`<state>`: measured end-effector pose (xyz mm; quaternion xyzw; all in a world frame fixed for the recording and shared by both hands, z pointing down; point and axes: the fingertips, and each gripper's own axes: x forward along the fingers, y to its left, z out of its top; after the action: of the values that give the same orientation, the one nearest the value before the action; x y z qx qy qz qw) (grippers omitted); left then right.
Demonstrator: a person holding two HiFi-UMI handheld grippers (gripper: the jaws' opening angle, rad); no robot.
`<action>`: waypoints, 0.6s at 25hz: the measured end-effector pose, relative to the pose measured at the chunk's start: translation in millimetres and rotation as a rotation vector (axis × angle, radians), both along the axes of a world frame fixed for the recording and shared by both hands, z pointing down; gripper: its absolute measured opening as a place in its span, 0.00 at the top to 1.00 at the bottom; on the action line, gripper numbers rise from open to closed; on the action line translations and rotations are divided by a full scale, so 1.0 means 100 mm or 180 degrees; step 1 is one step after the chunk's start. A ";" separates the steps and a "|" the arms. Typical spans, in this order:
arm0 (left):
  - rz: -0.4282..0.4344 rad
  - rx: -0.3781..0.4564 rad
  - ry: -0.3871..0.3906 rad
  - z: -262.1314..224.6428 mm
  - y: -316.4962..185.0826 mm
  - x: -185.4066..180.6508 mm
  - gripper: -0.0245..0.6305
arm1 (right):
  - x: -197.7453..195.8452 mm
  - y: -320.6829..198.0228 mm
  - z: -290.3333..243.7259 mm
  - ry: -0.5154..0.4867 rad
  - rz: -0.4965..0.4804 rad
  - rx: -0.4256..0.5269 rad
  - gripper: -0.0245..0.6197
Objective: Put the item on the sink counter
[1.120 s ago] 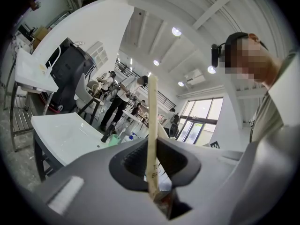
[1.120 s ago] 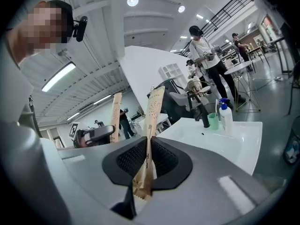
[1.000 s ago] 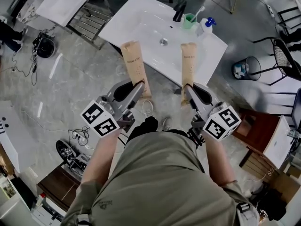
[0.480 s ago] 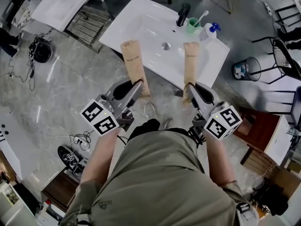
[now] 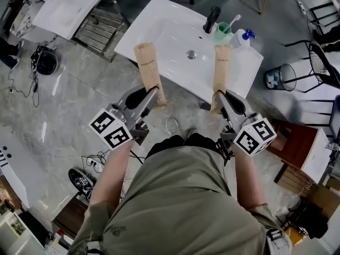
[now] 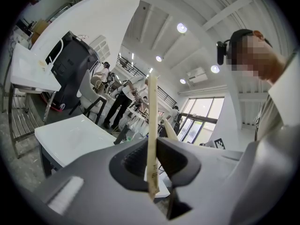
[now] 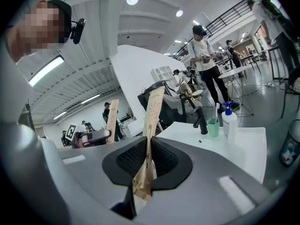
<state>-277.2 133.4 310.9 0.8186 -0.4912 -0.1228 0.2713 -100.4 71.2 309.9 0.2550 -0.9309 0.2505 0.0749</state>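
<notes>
Two long tan paper packets stand upright, one in each gripper. My left gripper (image 5: 154, 97) is shut on the lower end of the left packet (image 5: 148, 70), which shows edge-on between the pads in the left gripper view (image 6: 152, 125). My right gripper (image 5: 219, 97) is shut on the right packet (image 5: 221, 73), whose crumpled lower end sticks out below the pads (image 7: 151, 116). Both packets hang over the near edge of the white sink counter (image 5: 159, 23), without touching it.
On the counter's far side stand a black faucet (image 5: 212, 19), a green cup with a toothbrush (image 5: 223, 33) and a soap bottle with a blue pump (image 5: 243, 37). A wire bin (image 5: 280, 77) and a black chair (image 5: 319, 62) are at the right, a metal rack (image 5: 98, 25) at the left.
Both grippers have carried their packets a little forward toward the sink counter. The grips are unchanged.
</notes>
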 end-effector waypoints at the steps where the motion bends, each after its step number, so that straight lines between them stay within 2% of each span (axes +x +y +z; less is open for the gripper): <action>1: 0.0000 -0.0004 -0.0005 0.00 -0.01 -0.02 0.89 | -0.01 -0.01 0.00 0.0001 0.0005 -0.0001 0.90; 15: 0.0012 -0.0078 -0.0039 0.09 -0.22 -0.15 0.89 | -0.05 -0.24 0.09 -0.0001 0.0100 -0.0046 0.90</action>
<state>-292.0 111.3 319.6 0.8168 -0.4928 -0.1114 0.2786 -105.2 47.5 319.3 0.2691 -0.9250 0.2584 0.0726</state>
